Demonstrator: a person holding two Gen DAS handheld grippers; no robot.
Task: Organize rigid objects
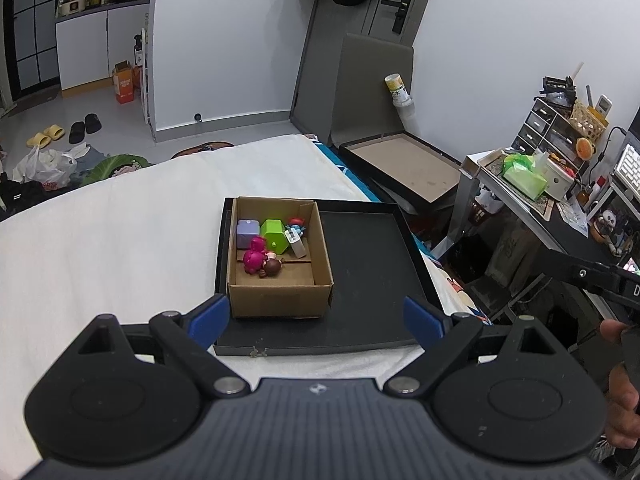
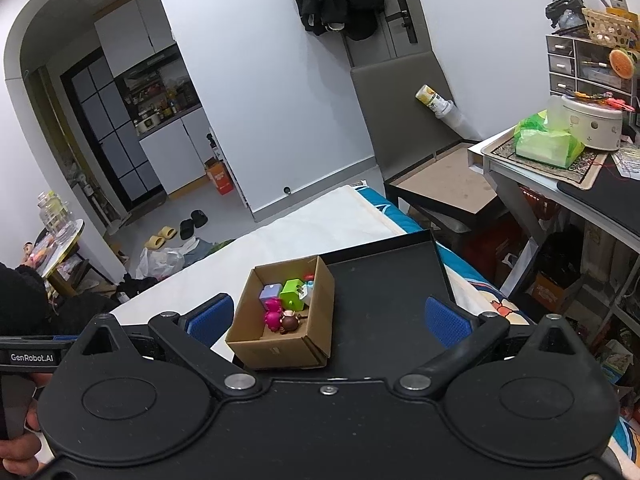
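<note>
Cardboard box (image 1: pixel 280 276) on black tray (image 1: pixel 368 264) holds small toys (image 1: pixel 264 258)

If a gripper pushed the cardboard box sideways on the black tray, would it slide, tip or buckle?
The cardboard box probably slides: it sits flat on the smooth black tray. Tipping seems unlikely, since it is low and wide, with the toys lying on its floor. Its thin open-topped walls may flex if pressed high.
</note>
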